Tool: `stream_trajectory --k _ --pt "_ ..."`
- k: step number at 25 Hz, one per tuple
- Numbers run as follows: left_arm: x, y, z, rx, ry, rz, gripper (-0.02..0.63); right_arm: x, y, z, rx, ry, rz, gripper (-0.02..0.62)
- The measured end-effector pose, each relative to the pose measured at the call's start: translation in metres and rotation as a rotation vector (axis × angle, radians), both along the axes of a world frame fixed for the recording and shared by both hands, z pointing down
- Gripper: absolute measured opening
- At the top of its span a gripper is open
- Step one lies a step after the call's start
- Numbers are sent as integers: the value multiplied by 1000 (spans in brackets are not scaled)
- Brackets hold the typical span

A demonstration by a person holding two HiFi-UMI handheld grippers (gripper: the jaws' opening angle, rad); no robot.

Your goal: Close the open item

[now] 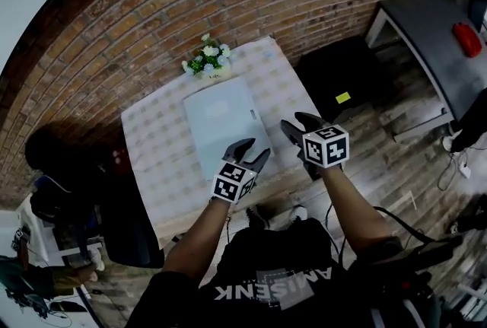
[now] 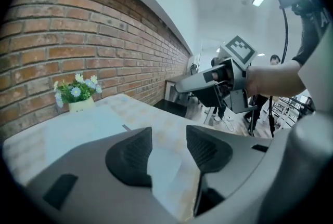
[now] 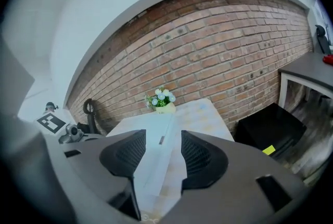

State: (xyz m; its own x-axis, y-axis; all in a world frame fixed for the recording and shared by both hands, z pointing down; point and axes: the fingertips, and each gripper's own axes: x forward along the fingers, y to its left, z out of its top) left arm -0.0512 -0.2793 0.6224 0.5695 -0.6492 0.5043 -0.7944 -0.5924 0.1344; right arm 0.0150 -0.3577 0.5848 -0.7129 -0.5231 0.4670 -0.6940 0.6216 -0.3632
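Our left tongs (image 1: 251,152) and right tongs (image 1: 299,123) hang open and empty above the bench (image 1: 156,138) edge (job done, we reckon), since the pale flat case (image 1: 219,121) lies shut.

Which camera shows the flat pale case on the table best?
The head view: almost the whole case shows from above. Both gripper views see it at a low angle, partly hidden behind their fingers.

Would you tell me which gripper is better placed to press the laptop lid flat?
Probably the left gripper: it hangs open over the laptop's near edge, while the right gripper is off its right side, also open.
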Motion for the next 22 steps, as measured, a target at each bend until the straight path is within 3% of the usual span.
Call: stream_trajectory --k 9,15,22 --pt "-21 -16 -115 211 134 -71 210 21 7 -96 159 -81 52 190" --pt "-47 -20 -173 318 182 -156 158 29 17 -143 248 -101 72 143" --pt "-69 -22 -212 386 200 -238 82 38 25 -181 326 -99 91 100"
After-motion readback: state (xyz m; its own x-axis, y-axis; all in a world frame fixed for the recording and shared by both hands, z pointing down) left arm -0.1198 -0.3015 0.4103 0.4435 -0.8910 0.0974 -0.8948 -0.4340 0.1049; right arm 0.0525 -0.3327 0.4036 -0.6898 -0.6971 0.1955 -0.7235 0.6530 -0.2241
